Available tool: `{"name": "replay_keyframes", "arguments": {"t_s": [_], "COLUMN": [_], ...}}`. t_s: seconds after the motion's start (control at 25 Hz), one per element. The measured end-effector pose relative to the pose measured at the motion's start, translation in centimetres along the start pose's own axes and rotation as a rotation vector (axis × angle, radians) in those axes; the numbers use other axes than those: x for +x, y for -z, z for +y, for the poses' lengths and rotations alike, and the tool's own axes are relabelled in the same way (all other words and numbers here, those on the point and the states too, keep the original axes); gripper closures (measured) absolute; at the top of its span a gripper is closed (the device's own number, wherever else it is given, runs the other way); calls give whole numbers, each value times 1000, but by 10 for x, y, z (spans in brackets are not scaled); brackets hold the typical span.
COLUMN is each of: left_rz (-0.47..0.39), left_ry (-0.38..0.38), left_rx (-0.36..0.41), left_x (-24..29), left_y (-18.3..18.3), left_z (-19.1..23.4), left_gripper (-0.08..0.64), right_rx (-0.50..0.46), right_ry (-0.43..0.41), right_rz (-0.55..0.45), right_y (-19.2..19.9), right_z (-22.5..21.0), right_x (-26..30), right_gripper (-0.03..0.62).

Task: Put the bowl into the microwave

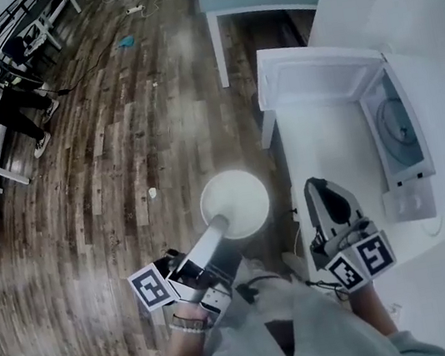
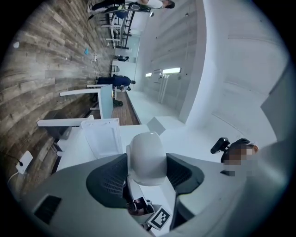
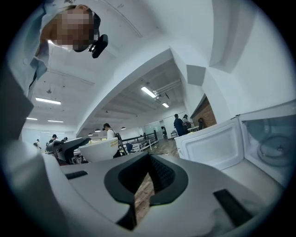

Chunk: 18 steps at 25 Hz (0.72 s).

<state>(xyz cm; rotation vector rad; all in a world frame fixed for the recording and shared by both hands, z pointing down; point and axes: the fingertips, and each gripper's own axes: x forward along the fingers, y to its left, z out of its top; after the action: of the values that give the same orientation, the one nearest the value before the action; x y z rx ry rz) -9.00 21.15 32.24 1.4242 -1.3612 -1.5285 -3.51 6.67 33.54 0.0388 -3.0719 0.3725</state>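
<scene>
While my left gripper clamps the bowl rim over wood floor, my right gripper closed, empty, microwave door wide open, white counter ahead.

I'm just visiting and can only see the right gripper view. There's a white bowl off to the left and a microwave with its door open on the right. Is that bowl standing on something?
Observer: No. In the head view the bowl hangs over the wooden floor, just off the edge of the white counter.
Operator: Then what holds it up?
Observer: The left gripper. Its own view shows the two jaws clamped on the bowl's rim.
Operator: Is there food in it?
Observer: Seen from above, the inside is plain white. I can make out nothing in it.
</scene>
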Motion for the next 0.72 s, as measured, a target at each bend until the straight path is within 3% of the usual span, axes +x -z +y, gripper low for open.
{"name": "replay_keyframes", "arguments": {"t_s": [0.44, 0.72], "left_rz": [299, 493], "left_ry": [43, 52], "left_rx": [-116, -146], "left_x": [98, 149], "left_y": [11, -1], "left_z": [36, 51], "left_gripper": [314, 314], "right_rx": [53, 74], "right_ry": [297, 498], "right_rz": [-70, -100], "right_y": [-7, -15], "right_z": [-75, -102], "right_x": [-15, -16], "right_gripper": [589, 589]}}
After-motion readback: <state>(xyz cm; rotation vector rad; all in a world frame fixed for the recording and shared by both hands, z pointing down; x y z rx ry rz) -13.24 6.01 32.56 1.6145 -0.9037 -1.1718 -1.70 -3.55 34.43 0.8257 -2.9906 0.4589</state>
